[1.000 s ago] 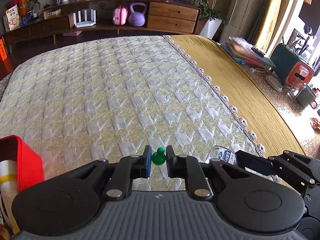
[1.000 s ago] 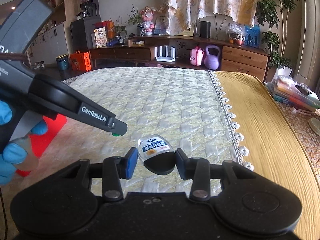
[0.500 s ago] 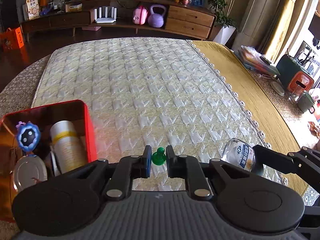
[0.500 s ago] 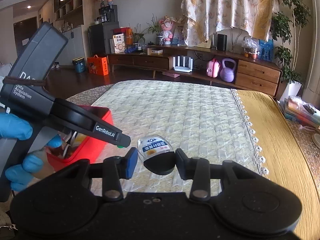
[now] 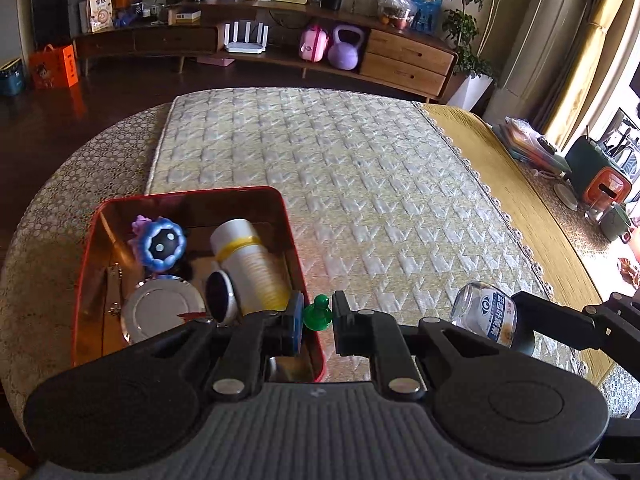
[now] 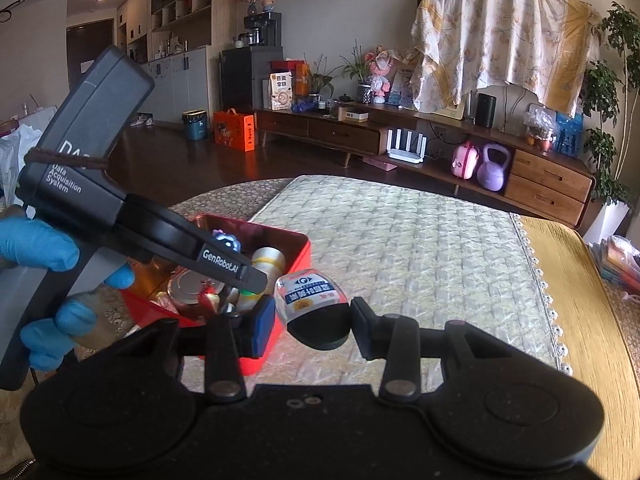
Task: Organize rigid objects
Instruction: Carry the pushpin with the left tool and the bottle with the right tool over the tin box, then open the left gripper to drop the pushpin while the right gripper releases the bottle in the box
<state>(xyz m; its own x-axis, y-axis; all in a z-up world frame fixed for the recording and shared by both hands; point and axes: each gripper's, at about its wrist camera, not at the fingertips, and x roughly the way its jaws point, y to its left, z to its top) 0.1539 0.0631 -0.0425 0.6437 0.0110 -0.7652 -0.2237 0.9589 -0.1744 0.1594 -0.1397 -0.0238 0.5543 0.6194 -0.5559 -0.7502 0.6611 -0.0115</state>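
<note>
**A:** Pawn-shaped green piece [image 5: 317,317] — where was it, and what had hold of it?

**B:** It sat pinched between the pads of the left gripper [image 5: 316,326], jaws nearly together, just above the near right rim of the red tin [image 5: 298,248]. It looked like hard, smooth plastic, very light; the grip was on its rounded base, with the knob poking up.

**A:** And the other claw?

**B:** The right gripper [image 6: 312,326] was clamped on the dark cap of a small clear bottle [image 6: 310,290], a blue label on its side, held in the air beside the tin's corner.

**A:** How would that bottle handle?

**B:** Stiff and glossy, likely slippery on the body — the cap seemed the surer hold. Inside the tin lay a white cylinder [image 5: 250,268], a blue toy [image 5: 160,244] and a silver lid [image 5: 162,312], so both pieces would want a free spot
</note>
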